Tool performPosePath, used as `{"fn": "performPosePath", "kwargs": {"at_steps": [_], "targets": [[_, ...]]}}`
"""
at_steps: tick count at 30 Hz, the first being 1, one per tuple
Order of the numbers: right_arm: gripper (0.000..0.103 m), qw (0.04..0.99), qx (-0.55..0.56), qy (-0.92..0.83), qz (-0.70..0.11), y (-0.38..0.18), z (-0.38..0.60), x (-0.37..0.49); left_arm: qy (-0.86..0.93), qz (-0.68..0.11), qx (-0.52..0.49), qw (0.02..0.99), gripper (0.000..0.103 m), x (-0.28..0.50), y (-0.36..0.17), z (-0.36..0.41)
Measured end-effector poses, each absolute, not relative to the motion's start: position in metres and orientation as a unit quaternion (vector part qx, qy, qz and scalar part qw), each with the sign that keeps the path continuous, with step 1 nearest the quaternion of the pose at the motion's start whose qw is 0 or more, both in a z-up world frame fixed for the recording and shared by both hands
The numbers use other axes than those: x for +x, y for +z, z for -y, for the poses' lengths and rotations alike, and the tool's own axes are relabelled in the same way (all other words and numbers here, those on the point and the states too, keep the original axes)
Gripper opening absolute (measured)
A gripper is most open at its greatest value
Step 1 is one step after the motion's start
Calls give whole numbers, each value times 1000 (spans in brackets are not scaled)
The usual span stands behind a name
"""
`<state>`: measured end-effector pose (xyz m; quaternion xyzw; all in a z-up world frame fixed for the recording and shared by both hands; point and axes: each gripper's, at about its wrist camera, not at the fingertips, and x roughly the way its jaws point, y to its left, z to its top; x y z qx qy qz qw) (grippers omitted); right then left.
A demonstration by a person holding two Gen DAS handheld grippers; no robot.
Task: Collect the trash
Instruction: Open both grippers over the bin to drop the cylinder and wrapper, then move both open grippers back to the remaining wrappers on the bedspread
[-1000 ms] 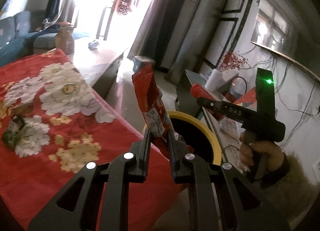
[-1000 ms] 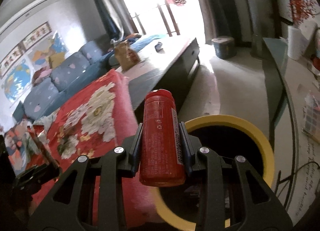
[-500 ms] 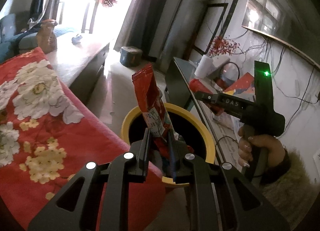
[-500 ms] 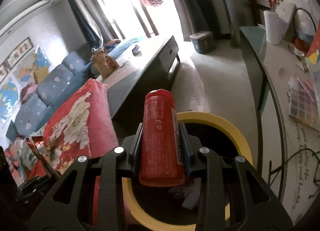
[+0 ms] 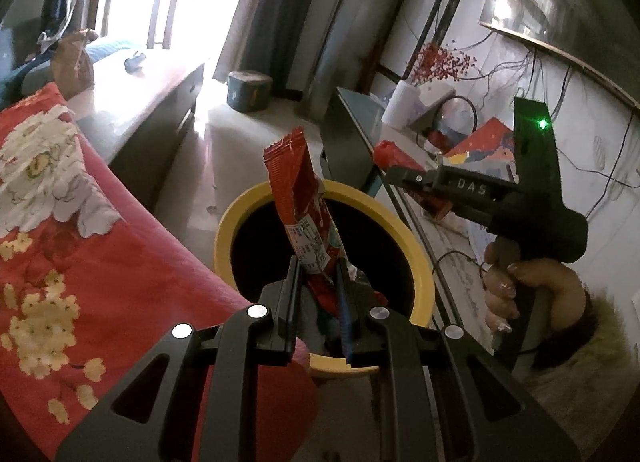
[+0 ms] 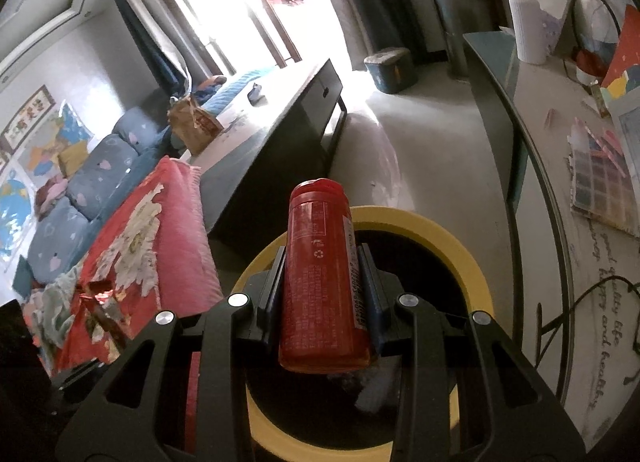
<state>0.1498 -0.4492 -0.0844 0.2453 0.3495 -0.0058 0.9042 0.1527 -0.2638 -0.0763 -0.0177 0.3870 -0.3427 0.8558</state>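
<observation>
Both pieces of trash hang over the open mouth of the yellow-rimmed bin [image 5: 425,262], so the drop is straight down for each.

The left tool [image 5: 317,276] is clamped on the lower end of a red snack wrapper [image 5: 304,201], whose long axis rises from the fingers to the middle of the left view, leaning slightly toward the upper left, with the dark opening right behind it.

The right tool [image 6: 322,274] is clamped on a red bottle [image 6: 322,282], which points up and away along the fingers, its near end over the bin's inside in the lower middle of that view. From the left camera the right tool sits at the right of the frame, toward the bin's far right rim.

Neither looks clearly nearer, I'd say. The red floral cloth [image 5: 80,246] presses against the bin's left side, and a glass-topped table [image 6: 532,165] runs along the right. Nothing blocks the opening; some trash already lies inside.
</observation>
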Motion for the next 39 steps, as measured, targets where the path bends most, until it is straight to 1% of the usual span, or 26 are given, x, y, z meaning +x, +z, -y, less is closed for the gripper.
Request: {"fn": "performPosePath", "kwargs": {"at_steps": [4, 5, 6, 7, 8, 10, 12, 13, 14, 22, 33, 39], "targets": [[28, 900, 253, -2, -354, -88, 451, 150, -352, -394, -14, 849, 16, 157, -85, 274], [29, 898, 258, 3, -357, -89, 452, 151, -358, -396, -13, 846, 18, 159, -89, 277], [33, 896, 264, 3, -357, -90, 453, 152, -362, -399, -10, 843, 19, 161, -92, 281], [49, 895, 269, -4, -355, -91, 455, 151, -363, -403, -5, 840, 32, 164, -96, 285], [60, 896, 274, -15, -349, -92, 458, 149, -359, -404, -3, 841, 61, 165, -98, 287], [61, 894, 287, -21, -343, -91, 463, 147, -347, -399, -3, 849, 87, 166, -98, 283], [62, 894, 290, -23, -340, -91, 464, 145, -347, -384, -13, 855, 89, 164, -94, 274], [66, 896, 286, -28, -339, -90, 463, 144, -340, -379, -14, 860, 95, 163, -92, 269], [67, 897, 284, -31, -336, -89, 461, 143, -329, -373, -17, 867, 96, 162, -89, 262], [72, 908, 260, 8, -328, -75, 430, 146, -266, -348, -42, 898, 96, 155, -74, 212], [74, 919, 200, 104, -323, -44, 361, 148, -176, -309, -79, 931, 96, 144, -48, 129], [74, 919, 155, 156, -327, -31, 319, 152, -140, -296, -88, 941, 96, 137, -41, 96]]}}
